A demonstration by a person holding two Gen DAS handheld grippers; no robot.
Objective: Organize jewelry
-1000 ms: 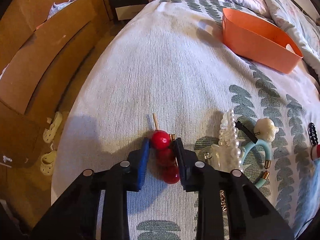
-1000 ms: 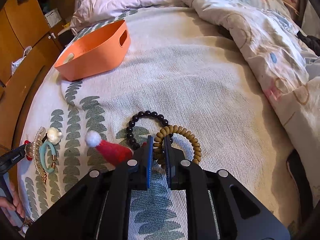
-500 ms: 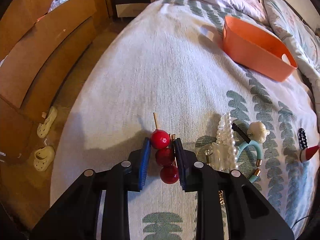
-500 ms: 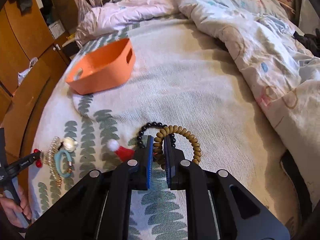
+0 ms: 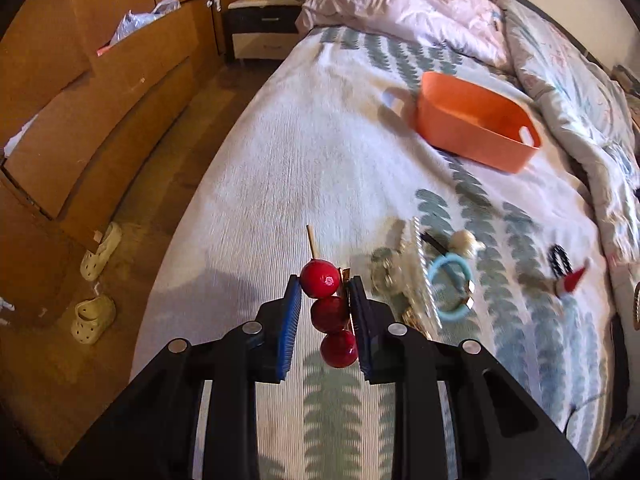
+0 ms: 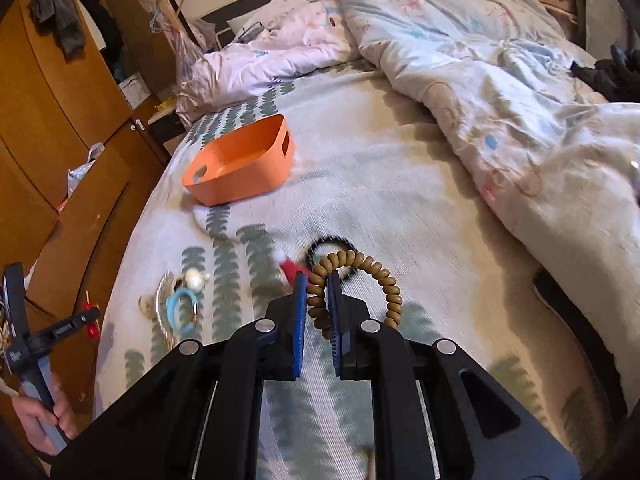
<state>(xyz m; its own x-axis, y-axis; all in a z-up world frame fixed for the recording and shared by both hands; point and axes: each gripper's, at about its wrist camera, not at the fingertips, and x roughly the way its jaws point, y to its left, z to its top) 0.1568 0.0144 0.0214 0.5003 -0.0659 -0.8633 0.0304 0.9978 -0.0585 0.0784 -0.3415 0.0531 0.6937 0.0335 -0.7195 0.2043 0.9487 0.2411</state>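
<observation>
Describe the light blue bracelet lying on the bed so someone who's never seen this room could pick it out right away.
Start at the orange basket on the white bedspread and come toward the cameras to the small cluster of jewelry near the bed's edge. The light blue bracelet lies there beside a pearl strand, just below a cream flower-shaped piece. It is the only blue ring, with gold caps.

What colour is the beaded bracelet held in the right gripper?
Olive-tan; the beaded bracelet shows best in the right wrist view, pinched in the right gripper.
</observation>
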